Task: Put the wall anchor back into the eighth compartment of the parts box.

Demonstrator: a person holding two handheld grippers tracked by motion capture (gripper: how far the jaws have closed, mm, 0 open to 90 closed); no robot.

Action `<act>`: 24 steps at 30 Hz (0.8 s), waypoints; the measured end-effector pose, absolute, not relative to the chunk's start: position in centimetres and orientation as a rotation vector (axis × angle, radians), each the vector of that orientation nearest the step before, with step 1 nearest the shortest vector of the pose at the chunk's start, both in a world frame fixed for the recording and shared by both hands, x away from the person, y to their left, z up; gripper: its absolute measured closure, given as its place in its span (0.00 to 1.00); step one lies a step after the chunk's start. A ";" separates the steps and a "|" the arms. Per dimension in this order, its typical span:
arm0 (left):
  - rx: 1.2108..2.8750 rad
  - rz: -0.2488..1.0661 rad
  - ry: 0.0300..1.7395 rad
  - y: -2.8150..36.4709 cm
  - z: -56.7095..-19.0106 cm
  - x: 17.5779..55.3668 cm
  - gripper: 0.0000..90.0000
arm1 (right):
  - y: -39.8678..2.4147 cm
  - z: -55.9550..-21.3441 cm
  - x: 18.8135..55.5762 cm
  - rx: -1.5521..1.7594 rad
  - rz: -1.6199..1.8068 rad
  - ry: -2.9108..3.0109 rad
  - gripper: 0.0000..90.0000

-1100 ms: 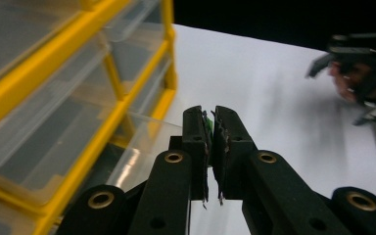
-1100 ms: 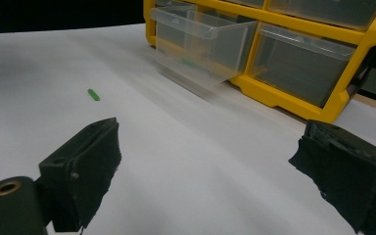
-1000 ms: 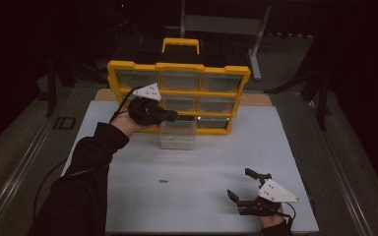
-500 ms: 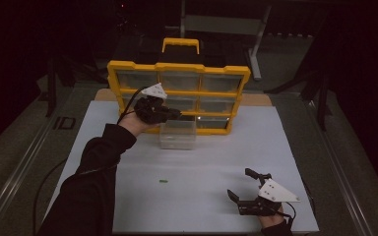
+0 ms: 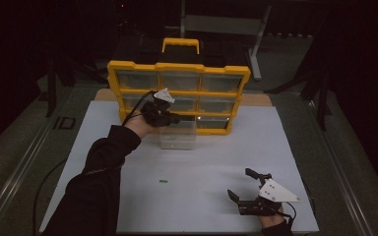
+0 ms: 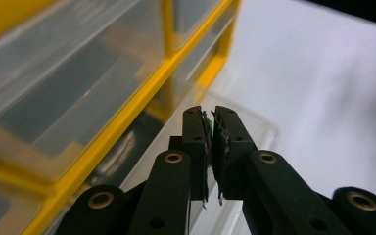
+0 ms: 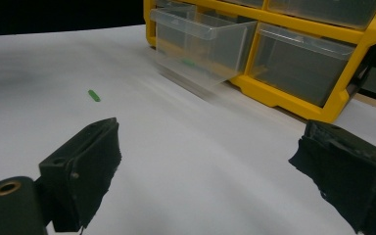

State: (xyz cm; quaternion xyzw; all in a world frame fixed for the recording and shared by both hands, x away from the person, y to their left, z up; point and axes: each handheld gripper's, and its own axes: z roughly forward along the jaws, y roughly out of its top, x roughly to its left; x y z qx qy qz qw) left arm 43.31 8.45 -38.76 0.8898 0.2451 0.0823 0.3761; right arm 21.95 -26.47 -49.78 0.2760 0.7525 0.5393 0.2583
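Left claw point(image 6: 209, 128) is pinched tight on a small green piece point(image 6: 207, 122), poised over the clear drawer point(image 5: 178, 136) pulled out of the yellow organizer point(image 5: 178, 97). One green piece point(image 7: 188, 62) is already inside that drawer. Another green piece point(image 5: 163, 181) lies loose on the white tabletop point(image 5: 275, 142), well apart from the drawer. Right claw point(image 5: 245, 185) sits at the near right, jaws spread wide, holding nothing.
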 end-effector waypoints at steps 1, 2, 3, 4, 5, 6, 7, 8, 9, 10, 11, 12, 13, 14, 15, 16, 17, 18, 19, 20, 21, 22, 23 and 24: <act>2.290 0.209 0.642 8.4 -39.0 43.4 0.93 | -26.5 -49.8 21.9 0.748 1.462 2.040 0.09; 2.303 0.210 0.650 8.3 -39.1 43.4 0.93 | -26.5 -49.8 21.9 0.749 1.463 2.040 0.09; 2.309 0.209 0.654 8.3 -39.2 43.5 0.93 | -26.5 -49.8 21.9 0.748 1.462 2.040 0.09; 2.313 0.206 0.665 8.3 -39.3 43.5 0.93 | -26.5 -49.8 21.9 0.749 1.462 2.040 0.09; 2.321 0.202 0.675 8.2 -39.4 43.6 0.93 | -26.5 -49.8 22.0 0.747 1.463 2.039 0.09; 2.324 0.206 0.675 8.2 -39.4 43.6 0.93 | -26.5 -49.8 22.0 0.746 1.462 2.040 0.09; 2.326 0.201 0.679 8.2 -39.5 43.7 0.93 | -26.5 -49.8 22.0 0.746 1.461 2.040 0.09; 2.331 0.206 0.677 8.2 -39.6 43.6 0.93 | -26.5 -49.8 22.0 0.747 1.462 2.041 0.09; 2.331 0.206 0.677 8.2 -39.6 43.6 0.93 | -26.5 -49.8 22.0 0.747 1.462 2.041 0.09; 2.333 0.200 0.681 8.3 -39.7 43.7 0.93 | -26.5 -49.8 22.0 0.747 1.461 2.042 0.09; 2.331 0.206 0.684 8.3 -39.7 43.7 0.93 | -26.5 -49.8 22.0 0.747 1.462 2.042 0.09; 2.323 0.198 0.687 8.4 -39.7 43.7 0.92 | -26.5 -49.8 22.0 0.750 1.462 2.042 0.09; 2.321 0.197 0.692 8.4 -39.7 43.7 0.91 | -26.5 -49.8 22.0 0.752 1.462 2.042 0.09; 2.319 0.192 0.693 8.5 -39.6 43.7 0.84 | -26.5 -49.8 22.0 0.752 1.461 2.042 0.09; 2.309 0.189 0.693 8.6 -39.6 43.6 0.79 | -26.5 -49.8 22.0 0.752 1.461 2.041 0.09; 2.300 0.191 0.701 8.6 -39.5 43.6 0.72 | -26.5 -49.8 22.0 0.753 1.461 2.043 0.09; 2.300 0.190 0.713 8.7 -39.4 43.6 0.67 | -26.5 -49.8 22.0 0.751 1.461 2.043 0.09; 2.294 0.190 0.727 8.8 -39.4 43.5 0.62 | -26.5 -49.8 22.0 0.752 1.460 2.043 0.09; 2.286 0.185 0.725 8.9 -39.3 43.5 0.56 | -26.5 -49.8 22.0 0.753 1.460 2.043 0.09; 2.285 0.181 0.730 9.0 -39.3 43.4 0.51 | -26.5 -49.8 22.0 0.753 1.460 2.043 0.09; 2.285 0.178 0.734 9.0 -39.3 43.4 0.47 | -26.5 -49.8 22.0 0.753 1.459 2.043 0.09; 2.286 0.180 0.729 9.1 -39.3 43.3 0.42 | -26.5 -49.8 22.0 0.751 1.459 2.043 0.09; 2.284 0.180 0.731 9.1 -39.3 43.2 0.38 | -26.5 -49.8 22.0 0.750 1.459 2.043 0.09; 2.286 0.184 0.731 9.2 -39.2 43.1 0.35 | -26.5 -49.8 22.0 0.752 1.458 2.043 0.09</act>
